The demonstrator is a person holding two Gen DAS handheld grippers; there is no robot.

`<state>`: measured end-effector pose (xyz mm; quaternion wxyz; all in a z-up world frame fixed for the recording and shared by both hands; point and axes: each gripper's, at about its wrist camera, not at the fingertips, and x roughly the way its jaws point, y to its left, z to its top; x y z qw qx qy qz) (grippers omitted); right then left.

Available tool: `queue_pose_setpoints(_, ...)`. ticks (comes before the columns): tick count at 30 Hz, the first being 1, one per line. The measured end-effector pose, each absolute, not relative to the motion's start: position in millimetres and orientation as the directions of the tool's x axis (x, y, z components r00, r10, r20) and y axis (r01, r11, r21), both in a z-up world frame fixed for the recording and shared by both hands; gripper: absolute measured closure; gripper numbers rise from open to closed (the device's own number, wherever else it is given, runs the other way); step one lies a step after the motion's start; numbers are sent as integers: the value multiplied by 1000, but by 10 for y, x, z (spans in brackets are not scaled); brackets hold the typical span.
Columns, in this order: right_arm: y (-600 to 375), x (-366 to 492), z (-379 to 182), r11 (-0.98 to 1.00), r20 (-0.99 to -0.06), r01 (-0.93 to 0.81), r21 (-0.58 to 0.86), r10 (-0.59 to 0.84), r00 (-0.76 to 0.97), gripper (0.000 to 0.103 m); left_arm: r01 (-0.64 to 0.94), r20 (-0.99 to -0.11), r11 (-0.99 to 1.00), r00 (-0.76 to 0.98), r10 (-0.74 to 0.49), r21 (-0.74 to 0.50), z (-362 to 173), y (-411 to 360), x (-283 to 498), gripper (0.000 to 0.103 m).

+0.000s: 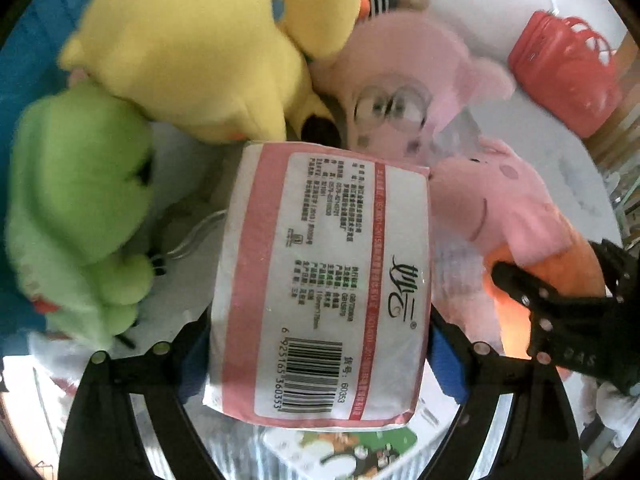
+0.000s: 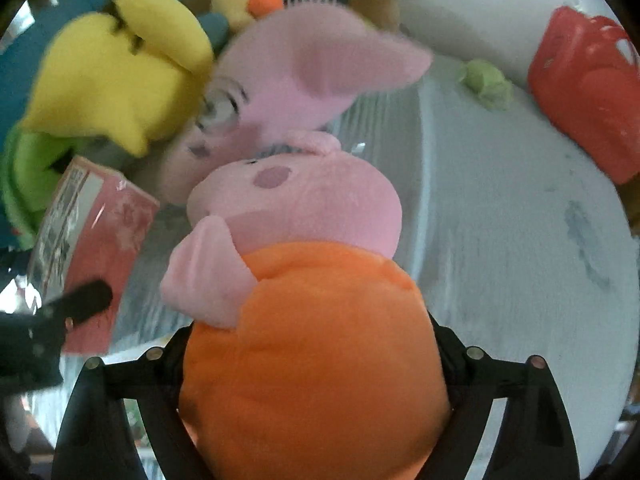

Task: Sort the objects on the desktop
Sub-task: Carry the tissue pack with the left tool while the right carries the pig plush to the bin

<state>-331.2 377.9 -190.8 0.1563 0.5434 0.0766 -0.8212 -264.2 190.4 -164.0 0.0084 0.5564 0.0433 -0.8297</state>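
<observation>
Pink-banded plastic wraps the tissue pack (image 1: pixel 320 284) that my left gripper (image 1: pixel 320 360) has clamped between its two fingers, barcode end nearest the lens and the far end pointing at a heap of soft toys: a yellow plush (image 1: pixel 188 48), a green plush (image 1: pixel 76 200) and a big pink plush (image 1: pixel 400 80) with round glasses. I judge I grip the pack by its long sides so it stays level while carried. At the right edge of this view, the other tool shows closed on orange fabric. From my right wrist view, the right gripper (image 2: pixel 316 364) squeezes the orange belly of a pig plush (image 2: pixel 312 280), its pink head pointing ahead toward the same heap; the soft body bulges past the fingers, so the hold looks firm. The tissue pack appears at the left here, just beside the pile. Underneath lies a white table (image 2: pixel 500 220), smudged grey in places, with a red basket (image 2: pixel 588 92) at its far right and a pale wall behind.
</observation>
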Motion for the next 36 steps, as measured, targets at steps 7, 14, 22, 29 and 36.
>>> queue_pose_setpoints(7, 3638, -2721, -1170, -925, -847, 377, 54, -242, -472, 13, 62, -875, -995, -482, 35, -74, -1043, 1688, -2154, 13)
queue_pose_setpoints(14, 3165, -2345, -660, -907, -789, 418, 49, -292, -541, 13, 76, -831, -994, -556, 20, -75, -698, 1268, -1595, 13)
queue_pose_setpoints(22, 2630, -1825, -254, -909, -734, 414, 54, -317, -601, 13, 27, -782, -998, -623, 22, -50, -342, 798, -1192, 13)
queue_pose_setpoints(29, 2217, -1534, 18, -893, -696, 448, 43, -348, -628, 13, 51, -740, -998, -673, 0, -45, -123, 440, -886, 13)
queue_pose_setpoints(36, 1874, -1399, 423, -831, -621, 556, 25, -449, -643, 13, 146, -668, -989, -740, -83, -39, 242, 163, -559, 13)
